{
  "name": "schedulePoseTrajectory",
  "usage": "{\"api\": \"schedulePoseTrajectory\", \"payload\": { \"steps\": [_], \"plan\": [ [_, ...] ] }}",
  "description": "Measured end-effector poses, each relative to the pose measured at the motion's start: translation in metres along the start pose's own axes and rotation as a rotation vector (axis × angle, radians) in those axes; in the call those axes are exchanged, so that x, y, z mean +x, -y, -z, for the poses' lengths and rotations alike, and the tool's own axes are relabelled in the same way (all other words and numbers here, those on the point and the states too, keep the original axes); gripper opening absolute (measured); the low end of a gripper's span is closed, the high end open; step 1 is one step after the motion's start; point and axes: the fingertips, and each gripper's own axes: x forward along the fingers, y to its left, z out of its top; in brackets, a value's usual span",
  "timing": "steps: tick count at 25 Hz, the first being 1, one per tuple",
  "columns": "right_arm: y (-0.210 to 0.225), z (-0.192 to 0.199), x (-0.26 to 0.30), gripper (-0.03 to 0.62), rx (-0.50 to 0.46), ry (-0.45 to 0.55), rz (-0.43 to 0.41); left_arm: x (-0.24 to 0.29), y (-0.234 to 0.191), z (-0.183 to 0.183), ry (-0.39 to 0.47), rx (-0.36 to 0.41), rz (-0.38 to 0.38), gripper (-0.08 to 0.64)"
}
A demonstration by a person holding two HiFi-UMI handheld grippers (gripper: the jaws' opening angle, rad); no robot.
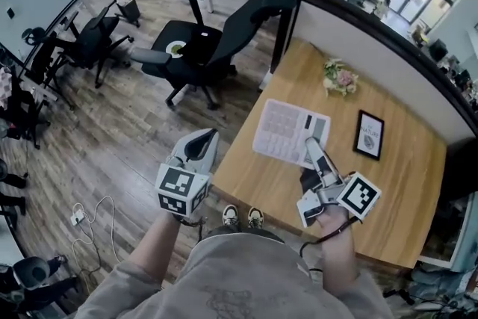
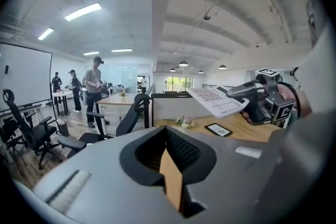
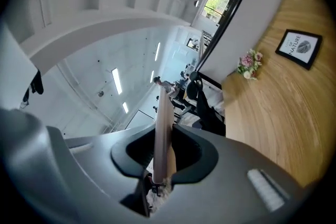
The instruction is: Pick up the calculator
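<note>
One white flat plastic calculator held above light wooden desk, R gripper jaws clamped on it; L gripper beside desk, jaws slightly apart, empty.

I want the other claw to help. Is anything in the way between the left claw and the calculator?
Nothing visible is. The right claw grips the calculator by its edge above the desk, and only open air lies between it and the empty left claw.
</note>
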Motion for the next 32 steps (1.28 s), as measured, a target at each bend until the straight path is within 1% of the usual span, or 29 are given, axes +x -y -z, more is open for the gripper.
{"api": "schedulePoseTrajectory", "payload": {
  "steps": [3, 5, 7, 9, 11, 13, 17, 23, 26, 32],
  "plan": [
    [-0.031, -0.013, -0.016, 0.081, 0.012, 0.056, -0.058, -0.013, 0.006, -0.034, 0.07, 0.076, -0.005, 0.002],
    [-0.047, -0.015, -0.031, 0.081, 0.013, 0.087, -0.083, -0.029, 0.015, -0.053, 0.116, 0.108, 0.001, 0.002],
    [-0.057, -0.018, -0.04, 0.081, 0.012, 0.117, -0.091, -0.038, 0.019, -0.073, 0.164, 0.119, 0.009, 0.002],
    [-0.063, -0.021, -0.043, 0.081, 0.024, 0.137, -0.1, -0.042, 0.018, -0.091, 0.207, 0.112, 0.01, 0.002],
    [-0.069, -0.018, -0.045, 0.08, 0.048, 0.14, -0.115, -0.049, 0.016, -0.101, 0.234, 0.111, 0.0, 0.002],
    [-0.073, -0.012, -0.047, 0.08, 0.076, 0.13, -0.128, -0.057, 0.017, -0.106, 0.254, 0.134, -0.004, 0.002],
    [-0.081, -0.01, -0.047, 0.08, 0.08, 0.113, -0.136, -0.062, 0.019, -0.116, 0.256, 0.165, -0.004, 0.002],
    [-0.083, -0.01, -0.047, 0.081, 0.053, 0.097, -0.148, -0.065, 0.017, -0.12, 0.254, 0.137, -0.019, 0.002],
    [-0.082, -0.01, -0.047, 0.081, 0.056, 0.095, -0.146, -0.068, 0.019, -0.121, 0.274, 0.153, -0.007, 0.002],
    [-0.081, -0.01, -0.048, 0.081, 0.082, 0.091, -0.151, -0.072, 0.019, -0.121, 0.274, 0.159, -0.002, 0.002]
  ]
}}
